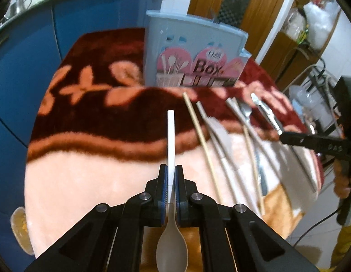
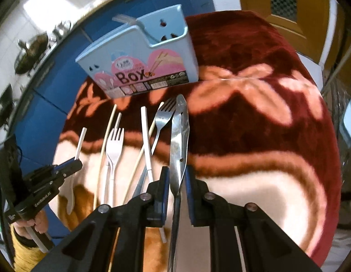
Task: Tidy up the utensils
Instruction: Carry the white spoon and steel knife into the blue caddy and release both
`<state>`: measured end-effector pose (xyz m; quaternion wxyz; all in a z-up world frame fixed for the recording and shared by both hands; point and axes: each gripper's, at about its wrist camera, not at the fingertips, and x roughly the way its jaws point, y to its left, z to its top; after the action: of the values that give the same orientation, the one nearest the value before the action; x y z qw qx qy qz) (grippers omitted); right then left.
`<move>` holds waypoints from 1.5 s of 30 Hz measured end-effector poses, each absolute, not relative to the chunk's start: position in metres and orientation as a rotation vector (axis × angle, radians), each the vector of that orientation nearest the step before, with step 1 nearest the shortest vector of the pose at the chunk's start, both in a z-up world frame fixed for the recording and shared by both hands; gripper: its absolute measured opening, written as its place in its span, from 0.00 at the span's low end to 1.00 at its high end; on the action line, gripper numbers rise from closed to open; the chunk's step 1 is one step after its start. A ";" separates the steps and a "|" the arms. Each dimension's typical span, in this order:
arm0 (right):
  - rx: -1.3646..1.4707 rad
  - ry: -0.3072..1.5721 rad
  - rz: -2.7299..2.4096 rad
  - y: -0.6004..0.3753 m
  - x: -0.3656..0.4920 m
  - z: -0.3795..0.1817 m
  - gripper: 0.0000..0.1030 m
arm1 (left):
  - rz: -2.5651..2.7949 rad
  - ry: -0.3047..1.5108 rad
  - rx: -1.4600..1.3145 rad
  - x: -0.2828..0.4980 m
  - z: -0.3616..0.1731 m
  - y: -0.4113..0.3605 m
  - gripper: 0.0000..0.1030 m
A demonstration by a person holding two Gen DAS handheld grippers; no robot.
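Observation:
My left gripper [image 1: 171, 170] is shut on a white plastic spoon [image 1: 171, 136]. Its handle points away from me and its bowl hangs under the fingers. From the right wrist view that left gripper [image 2: 70, 166] sits at the left with the spoon handle [image 2: 81, 140] sticking out. My right gripper [image 2: 177, 172] is shut on metal tongs [image 2: 180, 131], whose tips point toward the box. In the left wrist view the right gripper [image 1: 286, 137] grips the tongs [image 1: 266, 113] at the far right. A light blue utensil box [image 1: 193, 45] [image 2: 139, 52] stands upright at the back of the table.
Between the grippers lie a white plastic fork [image 2: 114, 149], a metal fork [image 2: 163, 117], thin chopsticks [image 2: 106, 140] and a white handle [image 2: 146, 140]. They rest on a red and pink floral blanket [image 2: 254, 124]. Blue cabinets [image 1: 21, 72] are behind, and a wooden door [image 1: 261, 4].

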<state>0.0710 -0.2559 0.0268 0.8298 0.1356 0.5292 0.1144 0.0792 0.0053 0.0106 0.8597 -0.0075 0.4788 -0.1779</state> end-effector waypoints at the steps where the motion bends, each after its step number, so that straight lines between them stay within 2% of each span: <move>1: 0.307 1.108 0.240 -0.260 0.069 0.028 0.15 | -0.378 0.981 -0.021 0.078 0.016 0.005 0.05; 9: 0.385 0.927 0.273 -0.264 0.059 0.038 0.15 | -0.369 0.788 -0.053 0.079 0.060 0.005 0.05; 24: 0.429 0.565 0.333 -0.268 0.057 0.075 0.15 | -0.360 0.640 -0.124 0.125 0.094 -0.009 0.05; 38: 0.355 0.436 0.325 -0.269 0.104 0.100 0.15 | -0.274 0.422 -0.159 0.191 0.136 -0.012 0.05; 45: 0.312 0.382 0.306 -0.264 0.129 0.111 0.15 | -0.259 0.354 -0.196 0.215 0.139 -0.019 0.05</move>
<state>0.1293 -0.2644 0.1111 0.9582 0.1539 0.1884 0.1508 0.2152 -0.0194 0.1387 0.9713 -0.0972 0.1753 -0.1281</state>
